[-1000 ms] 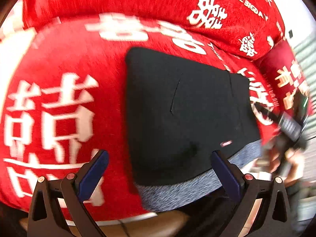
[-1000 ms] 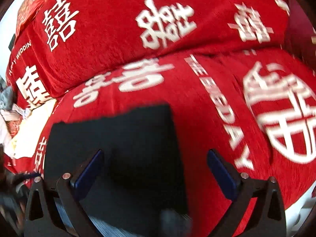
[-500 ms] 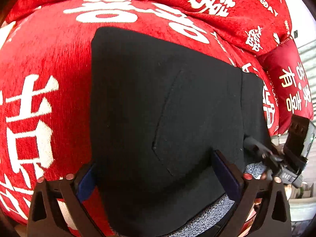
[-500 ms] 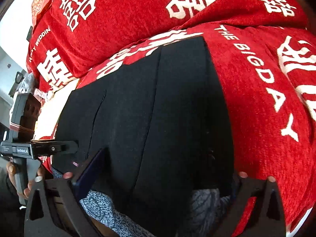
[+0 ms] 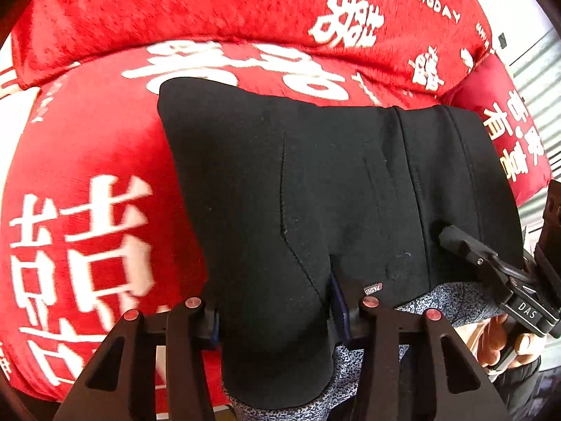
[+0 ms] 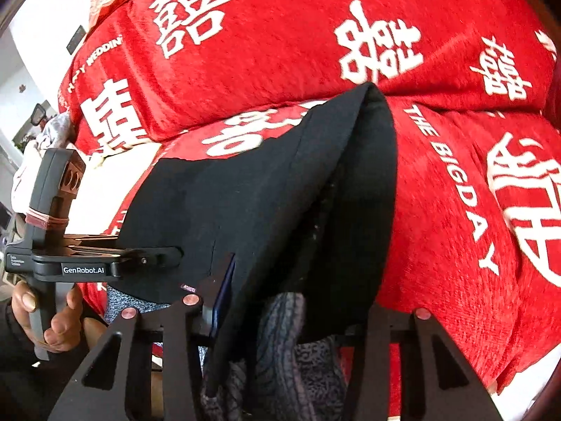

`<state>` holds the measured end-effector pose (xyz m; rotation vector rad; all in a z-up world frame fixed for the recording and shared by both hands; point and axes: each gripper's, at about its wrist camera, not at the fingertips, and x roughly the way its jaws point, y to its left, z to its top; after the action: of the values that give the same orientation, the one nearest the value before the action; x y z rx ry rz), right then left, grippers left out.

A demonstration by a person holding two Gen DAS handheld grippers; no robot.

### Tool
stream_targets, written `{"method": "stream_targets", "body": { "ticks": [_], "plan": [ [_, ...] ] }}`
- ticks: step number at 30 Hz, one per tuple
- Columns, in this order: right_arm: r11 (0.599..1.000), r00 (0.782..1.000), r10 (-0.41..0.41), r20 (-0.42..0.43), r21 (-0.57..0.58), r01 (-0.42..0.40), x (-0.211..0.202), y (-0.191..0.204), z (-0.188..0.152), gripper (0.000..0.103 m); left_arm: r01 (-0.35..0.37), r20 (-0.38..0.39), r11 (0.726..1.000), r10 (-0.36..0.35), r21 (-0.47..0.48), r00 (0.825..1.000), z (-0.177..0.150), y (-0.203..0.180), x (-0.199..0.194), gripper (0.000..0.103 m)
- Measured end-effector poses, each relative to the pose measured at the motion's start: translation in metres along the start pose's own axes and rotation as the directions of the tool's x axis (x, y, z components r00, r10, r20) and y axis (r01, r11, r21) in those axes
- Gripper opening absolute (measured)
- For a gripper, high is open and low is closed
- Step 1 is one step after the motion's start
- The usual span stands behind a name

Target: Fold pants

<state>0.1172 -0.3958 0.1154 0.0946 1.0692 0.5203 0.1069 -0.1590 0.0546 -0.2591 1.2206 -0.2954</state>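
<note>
The left gripper [image 5: 273, 315] is clamped on the near edge of the black pants [image 5: 315, 193] (grey lining showing at 6 o'clock). The right gripper [image 6: 287, 305] likewise pinches a bunched fold of them. The pants lie on a red blanket [image 6: 438, 210], its white lettering at 12 o'clock.

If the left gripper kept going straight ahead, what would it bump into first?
The left gripper already has the black pants between its fingers, so it would plough further into that fabric first. Beyond lies the red cushion, though depth is hard to judge.
</note>
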Motion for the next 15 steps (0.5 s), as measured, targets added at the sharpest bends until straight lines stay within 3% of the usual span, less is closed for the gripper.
{"method": "stream_targets", "body": {
  "ticks": [6,15],
  "plan": [
    [0.997,0.998,0.064,0.01,-0.036,-0.063,0.007,0.056,0.025,0.048,-0.023,0.048,0.999,0.025,-0.036,0.999,0.005,0.048,-0.056,0.048],
    [0.99,0.991,0.123,-0.061,-0.057,-0.127,0.072,0.145,0.045,0.048,-0.129,0.045,0.984,0.135,-0.12,0.99,-0.005,0.137,-0.086,0.048]
  ]
}}
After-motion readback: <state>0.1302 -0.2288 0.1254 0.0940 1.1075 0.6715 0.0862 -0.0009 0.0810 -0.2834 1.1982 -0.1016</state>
